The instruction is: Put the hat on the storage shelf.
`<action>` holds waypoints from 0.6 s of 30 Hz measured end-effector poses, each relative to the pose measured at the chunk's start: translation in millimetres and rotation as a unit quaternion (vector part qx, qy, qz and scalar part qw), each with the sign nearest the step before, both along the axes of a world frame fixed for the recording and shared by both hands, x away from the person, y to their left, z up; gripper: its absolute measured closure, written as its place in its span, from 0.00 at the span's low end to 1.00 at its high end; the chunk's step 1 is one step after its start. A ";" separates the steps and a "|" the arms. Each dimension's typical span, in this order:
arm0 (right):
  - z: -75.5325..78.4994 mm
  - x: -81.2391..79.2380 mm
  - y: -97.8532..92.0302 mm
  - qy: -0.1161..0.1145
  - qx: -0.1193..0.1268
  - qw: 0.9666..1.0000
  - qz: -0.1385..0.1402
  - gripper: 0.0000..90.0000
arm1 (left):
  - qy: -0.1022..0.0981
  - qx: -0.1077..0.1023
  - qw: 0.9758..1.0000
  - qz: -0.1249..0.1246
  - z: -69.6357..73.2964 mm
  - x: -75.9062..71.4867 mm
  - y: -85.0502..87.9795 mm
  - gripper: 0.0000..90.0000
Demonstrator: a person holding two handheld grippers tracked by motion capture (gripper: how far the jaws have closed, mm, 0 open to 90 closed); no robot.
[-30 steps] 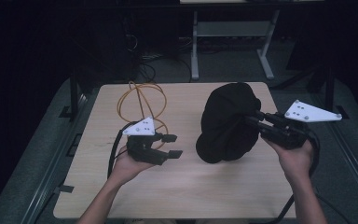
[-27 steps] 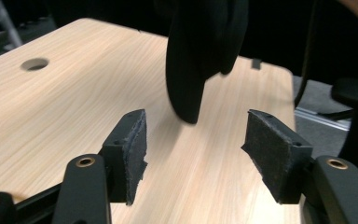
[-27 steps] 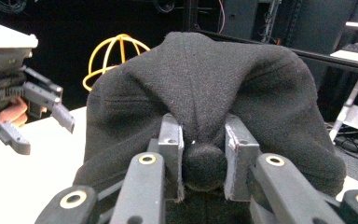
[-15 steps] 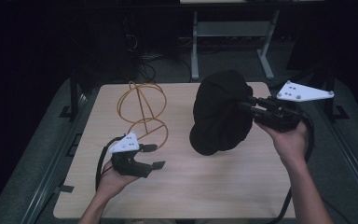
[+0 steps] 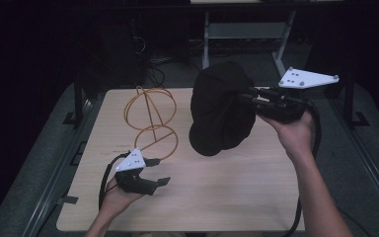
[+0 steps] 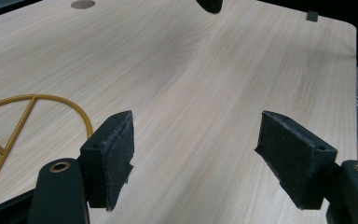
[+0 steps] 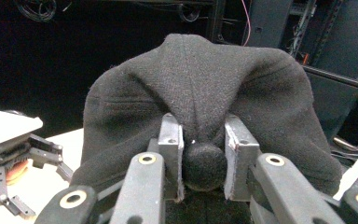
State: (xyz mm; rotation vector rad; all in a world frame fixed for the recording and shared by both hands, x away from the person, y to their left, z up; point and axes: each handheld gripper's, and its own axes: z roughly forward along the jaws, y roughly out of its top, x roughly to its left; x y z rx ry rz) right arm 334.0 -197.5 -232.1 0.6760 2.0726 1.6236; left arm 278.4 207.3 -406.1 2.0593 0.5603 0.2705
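A: Nearest the person, what does the left hand-held gripper (image 5: 159, 171) show?
B: It sits low over the front left of the worktop (image 5: 237, 197), held in the left hand (image 5: 121, 193). Its jaws stand wide apart with nothing between them; in the left gripper view only bare wood lies past the two dark pads (image 6: 114, 156). A grey plate (image 5: 131, 161) sits on top of it.

A: And just beyond it?
B: A wire frame (image 5: 150, 121) of yellow-orange loops stands on the worktop, a rounded cage above and a flat ring at its foot. The ring lies just beside the left hand-held gripper; part of it curves in at the left of the left gripper view (image 6: 32, 116).

A: Where is the hat?
B: The black hat (image 5: 220, 109) hangs in the air above the middle right of the worktop, lifted clear of the wood. The right hand-held gripper (image 5: 249, 96) holds it from the right side, carried by the right hand (image 5: 291, 131).

A: How firm is that hold?
B: In the right gripper view the jaws are closed in on a small round knob of the hat (image 7: 205, 165), pinched between the two pads, with the dark cloth spreading above and to both sides.

A: Farthest off?
B: Dark floor, cables and a metal stand (image 5: 249, 29).
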 end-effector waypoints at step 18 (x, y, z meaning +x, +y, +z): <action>32.0 26.5 45.7 -0.003 -0.017 0.999 0.045 0.80 | -0.018 0.011 1.000 -0.006 -7.3 -5.4 -7.8 0.29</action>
